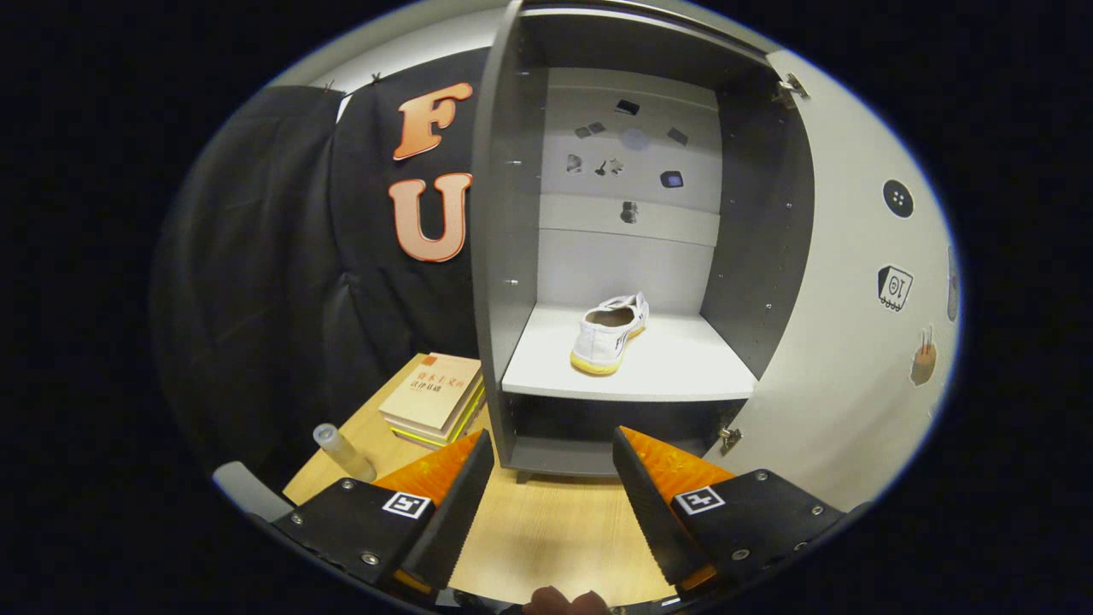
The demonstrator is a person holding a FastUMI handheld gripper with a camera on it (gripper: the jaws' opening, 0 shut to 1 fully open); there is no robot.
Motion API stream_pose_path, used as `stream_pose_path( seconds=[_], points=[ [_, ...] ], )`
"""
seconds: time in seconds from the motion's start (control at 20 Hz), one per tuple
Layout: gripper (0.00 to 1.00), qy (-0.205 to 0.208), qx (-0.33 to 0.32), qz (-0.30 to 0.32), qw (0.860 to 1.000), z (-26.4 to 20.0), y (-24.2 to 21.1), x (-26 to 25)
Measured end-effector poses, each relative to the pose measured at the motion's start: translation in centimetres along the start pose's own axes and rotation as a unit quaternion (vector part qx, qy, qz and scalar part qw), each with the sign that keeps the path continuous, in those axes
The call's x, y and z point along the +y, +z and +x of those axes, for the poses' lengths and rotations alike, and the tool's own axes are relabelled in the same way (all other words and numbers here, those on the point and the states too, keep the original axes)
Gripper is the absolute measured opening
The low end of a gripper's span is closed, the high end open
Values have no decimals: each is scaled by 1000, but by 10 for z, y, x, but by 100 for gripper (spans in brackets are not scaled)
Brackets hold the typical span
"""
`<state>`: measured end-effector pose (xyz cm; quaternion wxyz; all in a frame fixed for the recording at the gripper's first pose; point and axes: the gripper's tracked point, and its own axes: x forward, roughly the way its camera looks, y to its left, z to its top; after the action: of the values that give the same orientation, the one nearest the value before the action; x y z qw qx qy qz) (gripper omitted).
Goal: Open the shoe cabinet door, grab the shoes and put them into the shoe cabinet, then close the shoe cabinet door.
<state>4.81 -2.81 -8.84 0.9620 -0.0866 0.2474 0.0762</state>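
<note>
The grey shoe cabinet [504, 256] stands open just beyond my fingers. Its white door [845, 342] is swung out to the right, with stickers on its inner face. A white canvas shoe [610, 333] with a yellowish sole lies on the cabinet's white shelf [683, 367], heel toward me. My gripper [553, 453] hovers over the wooden table in front of the cabinet's lower edge. Its orange-and-black fingers [452, 504] are spread apart with nothing between them.
A stack of books [434, 397] lies on the wooden table [546, 538] left of the cabinet. A small clear bottle [341, 451] lies beside the books, near my left finger. Small stickers dot the cabinet's back panel [628, 154].
</note>
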Motion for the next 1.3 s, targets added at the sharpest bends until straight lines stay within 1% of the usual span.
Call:
stream_pose_path(
  seconds=[0.2, 0.35, 0.5, 0.75, 0.85, 1.0, 1.3],
  points=[
    [93, 12, -16, -63, 998, -34, -14, 15],
    [95, 35, -42, -82, 995, -68, -18, 16],
    [95, 65, -46, -58, 995, -110, -38, 5],
    [95, 75, -55, -20, 995, -174, -69, -54],
    [95, 64, -65, -19, 996, -191, -73, -85],
    [95, 35, -82, -10, 996, -209, -75, -132],
    [95, -47, -92, 32, 994, -217, -84, -237]
  ],
)
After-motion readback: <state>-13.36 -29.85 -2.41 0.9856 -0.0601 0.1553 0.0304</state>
